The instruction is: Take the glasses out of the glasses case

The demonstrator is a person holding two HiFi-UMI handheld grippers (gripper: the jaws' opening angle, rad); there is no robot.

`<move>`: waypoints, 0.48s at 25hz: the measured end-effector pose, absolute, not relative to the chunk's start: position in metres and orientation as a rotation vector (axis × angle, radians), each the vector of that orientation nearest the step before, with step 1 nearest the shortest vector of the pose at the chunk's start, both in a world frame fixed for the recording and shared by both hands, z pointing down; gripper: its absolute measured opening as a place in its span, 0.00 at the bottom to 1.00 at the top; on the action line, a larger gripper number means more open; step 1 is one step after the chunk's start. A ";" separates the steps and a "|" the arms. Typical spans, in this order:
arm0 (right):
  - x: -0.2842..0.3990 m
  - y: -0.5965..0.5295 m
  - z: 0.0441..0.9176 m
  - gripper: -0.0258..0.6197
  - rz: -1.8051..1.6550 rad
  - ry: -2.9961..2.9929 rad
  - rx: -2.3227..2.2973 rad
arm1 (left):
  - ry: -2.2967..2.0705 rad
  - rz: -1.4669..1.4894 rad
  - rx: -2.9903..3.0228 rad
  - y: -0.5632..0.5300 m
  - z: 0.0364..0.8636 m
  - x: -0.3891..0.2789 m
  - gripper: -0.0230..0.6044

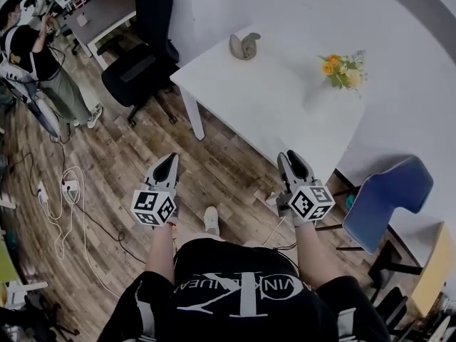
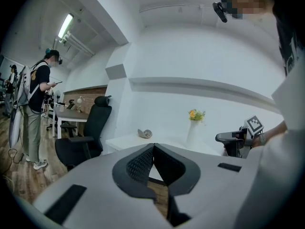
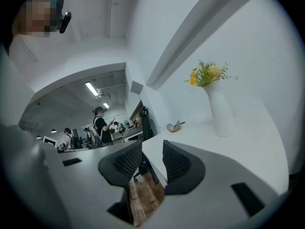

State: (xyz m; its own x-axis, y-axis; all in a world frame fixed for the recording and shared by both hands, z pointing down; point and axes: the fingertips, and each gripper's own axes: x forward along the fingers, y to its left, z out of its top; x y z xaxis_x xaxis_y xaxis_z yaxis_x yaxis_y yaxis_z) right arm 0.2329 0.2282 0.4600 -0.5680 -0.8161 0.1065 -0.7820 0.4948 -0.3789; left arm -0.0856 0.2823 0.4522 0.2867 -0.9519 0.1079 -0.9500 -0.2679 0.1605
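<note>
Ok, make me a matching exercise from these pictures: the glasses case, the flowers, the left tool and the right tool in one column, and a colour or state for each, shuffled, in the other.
Column one:
1. glasses case
2. flowers
3. left tool
4. right tool

Column two:
A. jaws apart, nothing between them
B. grey, lying on the white table
C. jaws together, nothing held
D. yellow, standing in a white vase

Pairs: 1-B, 2-D, 3-C, 4-A.

Office, black swivel chair [image 1: 139, 70], white table [image 1: 285, 112]
</note>
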 end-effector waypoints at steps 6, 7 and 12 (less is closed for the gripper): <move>0.207 0.186 0.467 0.23 -0.638 2.612 -1.454 | -1.728 0.002 2.364 0.231 0.457 -0.113 0.06; 0.204 0.180 0.468 0.23 -0.644 2.607 -1.461 | -1.721 0.004 2.367 0.223 0.458 -0.116 0.06; 0.189 0.155 0.473 0.23 -0.667 2.585 -1.493 | -1.695 0.012 2.370 0.193 0.463 -0.134 0.06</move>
